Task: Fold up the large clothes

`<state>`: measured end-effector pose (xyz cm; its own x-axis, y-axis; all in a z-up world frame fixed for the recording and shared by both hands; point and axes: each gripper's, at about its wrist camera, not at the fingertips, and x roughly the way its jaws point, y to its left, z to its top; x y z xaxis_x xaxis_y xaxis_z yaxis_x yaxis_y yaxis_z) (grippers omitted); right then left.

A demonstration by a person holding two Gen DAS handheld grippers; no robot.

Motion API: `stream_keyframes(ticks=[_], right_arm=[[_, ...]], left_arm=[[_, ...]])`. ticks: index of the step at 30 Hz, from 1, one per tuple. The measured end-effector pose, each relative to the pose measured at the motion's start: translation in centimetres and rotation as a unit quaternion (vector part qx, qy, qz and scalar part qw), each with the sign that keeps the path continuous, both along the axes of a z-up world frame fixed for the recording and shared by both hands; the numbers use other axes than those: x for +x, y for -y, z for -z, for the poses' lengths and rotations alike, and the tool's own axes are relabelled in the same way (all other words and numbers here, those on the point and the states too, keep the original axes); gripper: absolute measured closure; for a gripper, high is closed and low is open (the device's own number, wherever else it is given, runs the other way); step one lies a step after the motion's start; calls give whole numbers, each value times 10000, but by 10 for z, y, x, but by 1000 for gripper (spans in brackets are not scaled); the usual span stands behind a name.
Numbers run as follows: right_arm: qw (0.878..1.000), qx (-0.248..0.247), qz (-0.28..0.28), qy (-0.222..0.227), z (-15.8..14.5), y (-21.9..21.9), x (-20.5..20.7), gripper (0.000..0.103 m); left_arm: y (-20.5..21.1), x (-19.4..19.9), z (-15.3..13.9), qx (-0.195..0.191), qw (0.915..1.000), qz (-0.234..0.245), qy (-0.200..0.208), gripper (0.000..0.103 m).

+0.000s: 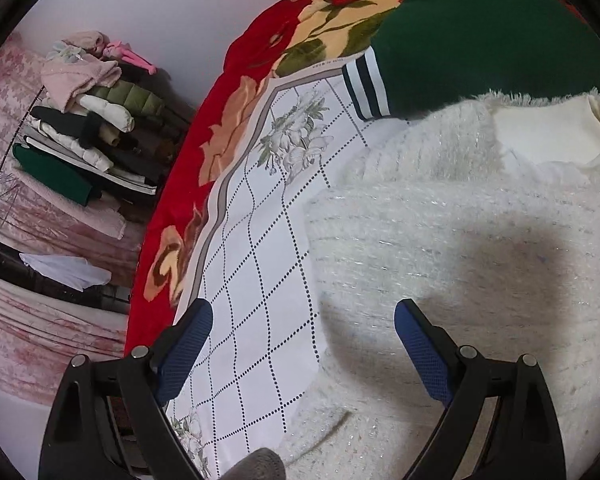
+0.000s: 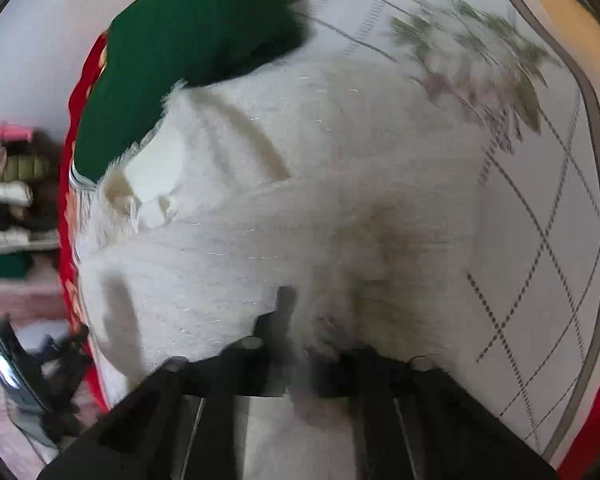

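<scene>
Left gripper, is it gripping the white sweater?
No, the left gripper is wide open, its fingers apart above the fuzzy white sweater.

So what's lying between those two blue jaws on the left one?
In the left wrist view, the left gripper is open over the white fuzzy sweater's edge, with the patterned tablecloth beside it.

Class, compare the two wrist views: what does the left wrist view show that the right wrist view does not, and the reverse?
Only the left wrist view: the left gripper open above the white sweater's edge, with blue pads, and the green garment's striped cuff.

Only the right wrist view: the right gripper shut on the sweater's fuzzy fabric.

Both: the sweater, the green garment beside its collar, the patterned cloth and the clothes pile.
</scene>
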<state>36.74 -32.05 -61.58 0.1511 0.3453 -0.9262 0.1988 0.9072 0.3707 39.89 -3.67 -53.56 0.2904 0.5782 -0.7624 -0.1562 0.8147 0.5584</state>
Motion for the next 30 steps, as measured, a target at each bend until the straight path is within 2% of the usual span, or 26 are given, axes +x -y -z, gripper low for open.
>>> stream_keyframes(ticks=[2, 3, 4, 5, 7, 9, 11, 12, 14, 16, 19, 22, 24, 25, 27, 28, 30], right_arm=[[9988, -238, 193, 369, -24, 6, -2, 97], [9979, -425, 267, 418, -25, 9, -4, 97], [9973, -574, 271, 368, -22, 12, -4, 97], [9968, -762, 230, 98, -8, 14, -2, 96], [9957, -457, 279, -754, 24, 22, -2, 88], [9960, -262, 427, -736, 13, 28, -10, 73], [9974, -366, 308, -547, -10, 27, -25, 56], [9983, -292, 244, -451, -24, 24, -39, 53], [9986, -40, 75, -525, -34, 17, -66, 52], [9971, 147, -102, -741, -32, 5, -93, 52], [9937, -53, -31, -1120, -21, 6, -139, 52], [9886, -808, 369, -1214, -11, 42, -168, 52], [9769, -1468, 548, -1456, 8, 75, -185, 52], [9704, -1513, 759, -1724, 25, 92, -194, 52], [9637, -1073, 1153, -2154, 52, 118, -210, 53], [9638, -982, 1231, -2153, 52, 123, -211, 53], [9669, -1106, 1115, -2011, 35, 122, -199, 53]], left_arm=[[-2, -1, 1, -36, 10000, 20, 14, 10], [-3, 0, 6, -50, 10000, 20, -44, 10], [-5, 1, 13, -80, 9998, 5, -158, 10], [-8, 2, 22, -108, 9994, -39, -316, 10], [-13, -3, 24, -205, 9988, -99, -427, 10], [-19, -22, 12, -292, 9990, -91, -324, 10], [-21, -47, 7, -296, 9988, -43, -375, 10], [-23, -58, 6, -320, 9986, -46, -420, 10], [-25, -85, 9, -381, 9975, -56, -599, 10], [-23, -111, 21, -342, 9959, -24, -837, 10], [-14, -135, 44, -342, 9916, -40, -1246, 10], [0, -140, 47, -377, 9919, -3, -1216, 10], [12, -138, 48, -403, 9925, 52, -1155, 10], [15, -137, 47, -414, 9925, 71, -1145, 10], [29, -129, 46, -456, 9930, 140, -1081, 10], [33, -127, 42, -462, 9934, 172, -1034, 10], [44, -119, 33, -429, 9947, 291, -890, 10]])
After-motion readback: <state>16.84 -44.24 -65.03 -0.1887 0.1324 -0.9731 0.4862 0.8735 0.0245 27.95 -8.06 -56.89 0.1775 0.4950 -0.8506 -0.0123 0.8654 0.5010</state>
